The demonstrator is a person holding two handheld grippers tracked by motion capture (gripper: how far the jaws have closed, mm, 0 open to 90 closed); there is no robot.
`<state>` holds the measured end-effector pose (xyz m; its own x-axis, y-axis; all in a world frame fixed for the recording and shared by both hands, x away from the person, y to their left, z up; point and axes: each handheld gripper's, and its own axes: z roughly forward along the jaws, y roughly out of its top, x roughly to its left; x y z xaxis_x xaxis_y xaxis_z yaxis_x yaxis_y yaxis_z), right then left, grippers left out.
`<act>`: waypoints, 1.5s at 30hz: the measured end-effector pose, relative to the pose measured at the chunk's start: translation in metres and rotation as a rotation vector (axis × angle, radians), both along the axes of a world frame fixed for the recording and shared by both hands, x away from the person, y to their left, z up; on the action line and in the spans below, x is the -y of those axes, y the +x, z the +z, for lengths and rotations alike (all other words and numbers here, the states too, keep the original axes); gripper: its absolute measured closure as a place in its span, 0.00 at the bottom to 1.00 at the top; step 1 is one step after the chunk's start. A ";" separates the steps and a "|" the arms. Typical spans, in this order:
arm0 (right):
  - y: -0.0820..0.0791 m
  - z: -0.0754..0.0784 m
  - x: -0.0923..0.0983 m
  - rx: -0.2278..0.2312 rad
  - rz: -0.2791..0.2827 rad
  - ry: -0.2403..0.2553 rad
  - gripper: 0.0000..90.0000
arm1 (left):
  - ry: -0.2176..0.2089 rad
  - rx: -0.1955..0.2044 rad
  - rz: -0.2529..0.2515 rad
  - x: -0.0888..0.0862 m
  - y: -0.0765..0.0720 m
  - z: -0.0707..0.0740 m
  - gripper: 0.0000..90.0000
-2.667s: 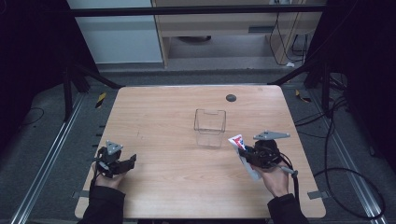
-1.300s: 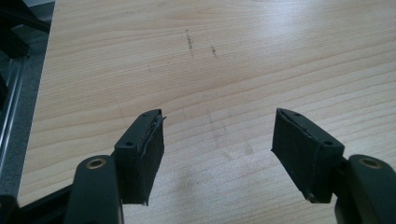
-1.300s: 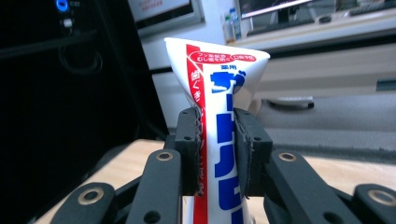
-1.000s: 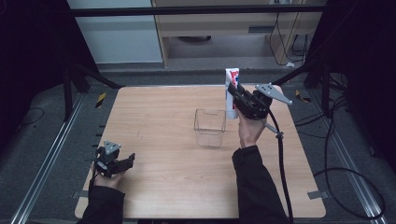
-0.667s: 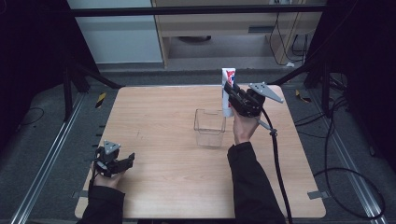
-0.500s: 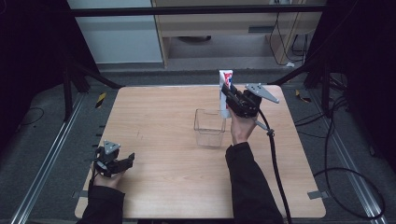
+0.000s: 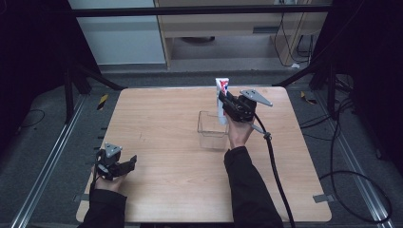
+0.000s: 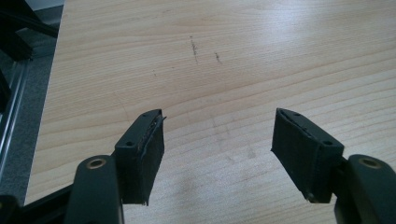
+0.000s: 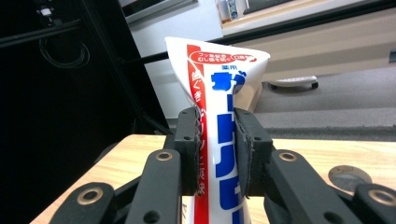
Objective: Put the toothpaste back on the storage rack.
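Your right gripper point(image 7: 227, 102) has the toothpaste tube point(image 7: 221, 99) clamped upright, crimped end up, a little above the middle of the high view, right over the far right corner of the clear plastic box point(image 7: 212, 129). In the right gripper view the two pads point(image 9: 187, 144) press flat on either side of the tube point(image 9: 219, 140), low on its body, so the grip looks firm and square.

The job now, as I read it, is to get that tube down into the box. Bring it a touch toward the middle of the opening first, because at this corner the cap end could catch on the rim. Keep the tube vertical as you lower it, and don't let go until the bottom end is well inside the walls; released high, it would likely topple and tip the light box. Go down slowly and watch the thin clear rim, which is hard to see against the wooden table point(image 7: 161, 118).

Your right forearm reaches up from the bottom edge, the wrist cocked back, the gripper lying roughly level, its cable trailing down to the right. Your left gripper point(image 7: 124, 166) rests at the lower left of the table, well apart from the box, and its jaws stand wide with nothing but bare wood between them point(image 8: 219, 140).
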<state>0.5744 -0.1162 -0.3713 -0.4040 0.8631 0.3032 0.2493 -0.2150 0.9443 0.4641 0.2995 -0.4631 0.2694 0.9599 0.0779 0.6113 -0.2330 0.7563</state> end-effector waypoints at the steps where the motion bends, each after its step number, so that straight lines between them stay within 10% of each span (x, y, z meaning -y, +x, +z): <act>1: 0.000 -0.001 -0.001 -0.006 0.000 0.001 0.81 | -0.001 0.000 0.001 0.000 0.000 0.000 0.37; 45: 0.003 -0.047 -0.025 -0.100 0.027 -0.105 0.80 | 0.003 -0.001 -0.001 0.000 0.000 0.000 0.37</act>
<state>0.5770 -0.0915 -0.4179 -0.3999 0.8815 0.2513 0.3472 -0.1080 0.9315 0.4638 0.2993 -0.4632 0.2704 0.9594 0.0808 0.6122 -0.2361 0.7546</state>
